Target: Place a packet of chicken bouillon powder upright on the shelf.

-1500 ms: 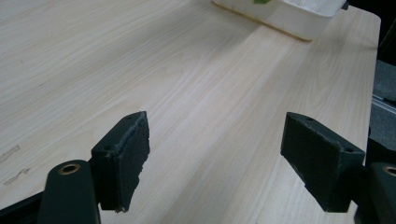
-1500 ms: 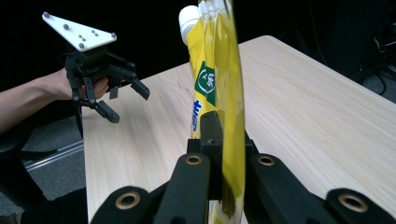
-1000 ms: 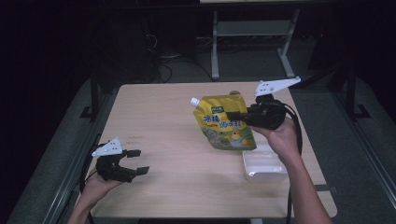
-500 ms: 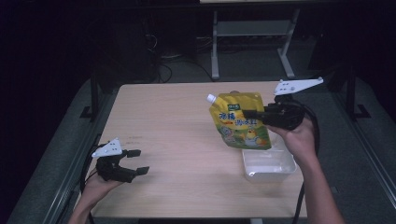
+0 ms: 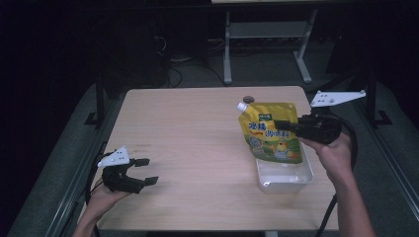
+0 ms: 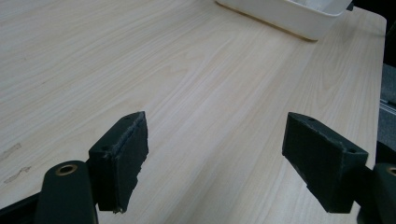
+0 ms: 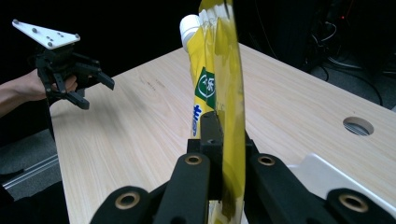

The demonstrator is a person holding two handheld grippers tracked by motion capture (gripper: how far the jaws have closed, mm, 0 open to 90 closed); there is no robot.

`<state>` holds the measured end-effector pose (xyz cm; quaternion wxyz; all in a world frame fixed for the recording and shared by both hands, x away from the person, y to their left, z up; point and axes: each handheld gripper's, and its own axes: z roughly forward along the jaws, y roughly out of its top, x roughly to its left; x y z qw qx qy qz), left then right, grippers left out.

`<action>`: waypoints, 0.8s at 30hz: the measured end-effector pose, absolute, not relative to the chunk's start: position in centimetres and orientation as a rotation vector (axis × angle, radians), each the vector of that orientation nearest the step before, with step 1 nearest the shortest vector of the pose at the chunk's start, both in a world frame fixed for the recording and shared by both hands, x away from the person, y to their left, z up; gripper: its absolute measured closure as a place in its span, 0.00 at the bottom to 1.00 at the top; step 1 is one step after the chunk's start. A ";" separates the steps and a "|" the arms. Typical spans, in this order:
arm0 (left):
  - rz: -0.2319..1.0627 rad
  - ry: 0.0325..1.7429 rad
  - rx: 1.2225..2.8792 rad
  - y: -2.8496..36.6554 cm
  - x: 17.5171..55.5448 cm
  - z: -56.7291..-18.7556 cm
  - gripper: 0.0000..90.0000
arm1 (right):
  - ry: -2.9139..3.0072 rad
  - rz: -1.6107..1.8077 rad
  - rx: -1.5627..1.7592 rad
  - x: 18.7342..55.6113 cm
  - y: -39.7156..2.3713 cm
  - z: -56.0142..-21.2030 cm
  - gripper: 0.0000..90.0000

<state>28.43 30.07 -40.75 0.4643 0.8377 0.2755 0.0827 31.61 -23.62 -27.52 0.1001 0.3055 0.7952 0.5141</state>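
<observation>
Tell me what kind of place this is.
Probably a lab or workshop set up for recording: a bare wooden table in a dark room, cables on the floor behind it, and a metal stand. No home furnishings are visible.

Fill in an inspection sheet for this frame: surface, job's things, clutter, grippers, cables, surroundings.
Surface: light wooden table, bare apart from the tray; round cable hole near its far edge.
Job's things: yellow spouted pouch held upright above the white plastic tray; white cap at top.
Clutter: nothing seen.
Grippers: right gripper shut on the pouch's edge; left gripper open and holding nothing, low over the table's near left corner.
Cables: black cable trails down from the right gripper past the forearm; loose cables on the floor behind the table.
Surroundings: dark room, grey metal frame behind the table.
</observation>
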 end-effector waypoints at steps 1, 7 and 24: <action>0.203 0.677 2.058 30.1 28.4 -40.8 0.24 | 2.351 1.520 0.903 31.6 -23.6 -27.5 0.98; 0.202 0.676 2.058 30.1 28.5 -40.8 0.24 | 2.345 1.519 0.924 31.2 -24.7 -28.3 0.98; 0.201 0.672 2.057 30.0 28.5 -40.8 0.24 | 2.322 1.545 0.971 30.4 -26.1 -30.4 0.98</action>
